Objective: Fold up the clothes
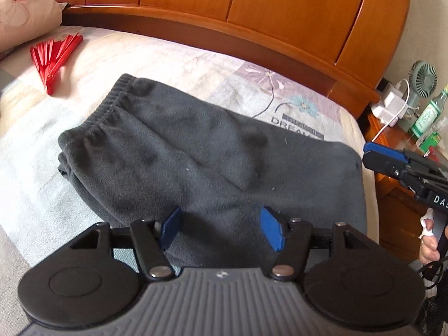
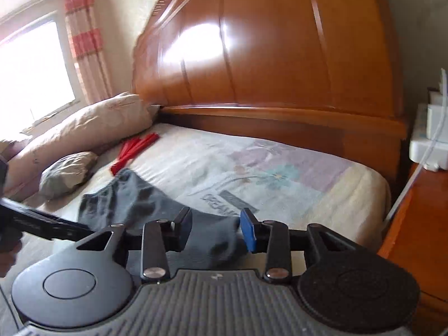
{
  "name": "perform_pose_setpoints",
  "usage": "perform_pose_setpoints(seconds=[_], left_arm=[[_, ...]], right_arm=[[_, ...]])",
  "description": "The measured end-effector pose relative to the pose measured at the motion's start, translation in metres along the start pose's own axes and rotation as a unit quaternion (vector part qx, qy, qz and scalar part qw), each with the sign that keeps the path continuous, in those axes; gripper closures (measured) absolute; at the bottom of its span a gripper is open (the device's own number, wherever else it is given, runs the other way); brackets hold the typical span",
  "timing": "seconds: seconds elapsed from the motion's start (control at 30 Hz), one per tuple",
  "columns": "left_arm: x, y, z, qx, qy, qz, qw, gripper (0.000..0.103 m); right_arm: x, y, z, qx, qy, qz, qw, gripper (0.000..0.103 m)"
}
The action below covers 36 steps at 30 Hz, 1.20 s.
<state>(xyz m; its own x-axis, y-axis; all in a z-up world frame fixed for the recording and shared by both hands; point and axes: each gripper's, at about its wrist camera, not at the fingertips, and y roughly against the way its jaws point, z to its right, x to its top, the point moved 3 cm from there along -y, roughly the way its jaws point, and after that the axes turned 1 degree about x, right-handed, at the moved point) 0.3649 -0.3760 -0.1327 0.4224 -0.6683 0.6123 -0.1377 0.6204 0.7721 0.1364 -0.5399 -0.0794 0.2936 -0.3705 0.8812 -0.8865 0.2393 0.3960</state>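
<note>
Dark grey fleece trousers [image 1: 196, 162] lie folded on the bed, with the elastic waistband at the far left. My left gripper [image 1: 221, 228] hovers open over their near edge, blue pads apart, with only cloth showing between them. My right gripper [image 1: 373, 155] comes in from the right, level with the trousers' right end, with a hand [image 1: 428, 240] on its handle. In the right wrist view the right gripper [image 2: 215, 232] is open just above the blurred trousers [image 2: 134, 198]. The left gripper's body [image 2: 42, 221] shows there as a dark bar at the left.
A red folding fan [image 1: 56, 56] lies near a pillow [image 1: 25, 14] at the far left of the flowered sheet [image 1: 196, 64]. The wooden headboard [image 1: 252, 14] stands behind. A nightstand at the right carries a small fan [image 1: 422, 81], a green bottle [image 1: 428, 114] and a charger [image 1: 392, 100]. A crumpled bundle [image 2: 67, 173] lies by the pillow.
</note>
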Motion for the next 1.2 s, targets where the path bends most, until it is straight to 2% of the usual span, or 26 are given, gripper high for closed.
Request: perform_pose_setpoints(seconds=[0.03, 0.1, 0.17, 0.27, 0.4, 0.5, 0.6, 0.73, 0.8, 0.83, 0.9, 0.97, 1.0, 1.07, 1.1, 1.13, 1.2], left_arm=[[-0.004, 0.001, -0.001, 0.007, -0.007, -0.005, 0.9999, 0.037], [-0.011, 0.005, -0.005, 0.028, -0.019, -0.023, 0.9992, 0.037], [-0.016, 0.009, -0.009, 0.043, -0.025, -0.035, 0.9981, 0.032], [-0.009, 0.023, -0.015, 0.035, -0.007, -0.01, 0.9993, 0.037], [0.02, 0.025, -0.013, 0.016, -0.001, 0.051, 0.9986, 0.035], [0.032, 0.007, -0.014, 0.042, -0.01, 0.065, 0.997, 0.035], [0.026, -0.013, -0.025, 0.078, -0.012, 0.051, 0.9956, 0.035], [0.008, -0.006, -0.044, 0.062, 0.011, 0.05, 0.9967, 0.032], [0.005, 0.001, -0.05, 0.071, 0.005, 0.037, 0.9967, 0.032], [0.004, 0.006, -0.052, 0.077, 0.005, 0.034, 0.9965, 0.032], [0.008, 0.014, -0.054, 0.075, 0.01, 0.045, 0.9962, 0.038], [0.013, 0.021, -0.053, 0.064, 0.011, 0.06, 0.9961, 0.037], [0.016, 0.018, -0.049, 0.051, 0.006, 0.065, 0.9966, 0.037], [0.022, 0.014, -0.041, 0.026, -0.003, 0.073, 0.997, 0.037], [0.023, 0.01, -0.036, 0.016, -0.011, 0.072, 0.9972, 0.037], [0.021, 0.003, -0.031, 0.011, -0.025, 0.057, 0.998, 0.037], [0.011, -0.003, -0.024, 0.026, -0.064, 0.034, 0.997, 0.035]], right_arm=[[-0.002, -0.004, -0.008, 0.012, 0.02, -0.006, 1.0, 0.057], [-0.009, -0.025, -0.018, 0.009, 0.046, -0.038, 0.998, 0.057], [-0.023, -0.039, -0.01, -0.018, 0.048, -0.074, 0.996, 0.058], [-0.022, -0.031, -0.005, -0.006, 0.031, -0.063, 0.998, 0.058], [-0.012, -0.029, -0.012, 0.002, 0.028, -0.051, 0.998, 0.051], [0.006, -0.044, -0.027, 0.021, 0.054, -0.056, 0.997, 0.051], [0.02, -0.073, -0.05, 0.028, 0.117, -0.084, 0.989, 0.051], [0.029, -0.11, -0.069, 0.044, 0.156, -0.107, 0.981, 0.051], [0.025, -0.132, -0.067, 0.026, 0.165, -0.131, 0.977, 0.052], [0.024, -0.141, -0.063, 0.016, 0.167, -0.14, 0.976, 0.046], [0.027, -0.144, -0.054, 0.021, 0.142, -0.141, 0.98, 0.046], [0.034, -0.137, -0.055, 0.019, 0.138, -0.126, 0.982, 0.046], [0.038, -0.132, -0.059, 0.018, 0.145, -0.114, 0.983, 0.046], [0.044, -0.129, -0.066, 0.047, 0.14, -0.111, 0.983, 0.046], [0.043, -0.13, -0.064, 0.048, 0.138, -0.114, 0.983, 0.046], [0.042, -0.131, -0.062, 0.046, 0.138, -0.118, 0.982, 0.046], [0.04, -0.134, -0.058, 0.043, 0.136, -0.126, 0.982, 0.046]])
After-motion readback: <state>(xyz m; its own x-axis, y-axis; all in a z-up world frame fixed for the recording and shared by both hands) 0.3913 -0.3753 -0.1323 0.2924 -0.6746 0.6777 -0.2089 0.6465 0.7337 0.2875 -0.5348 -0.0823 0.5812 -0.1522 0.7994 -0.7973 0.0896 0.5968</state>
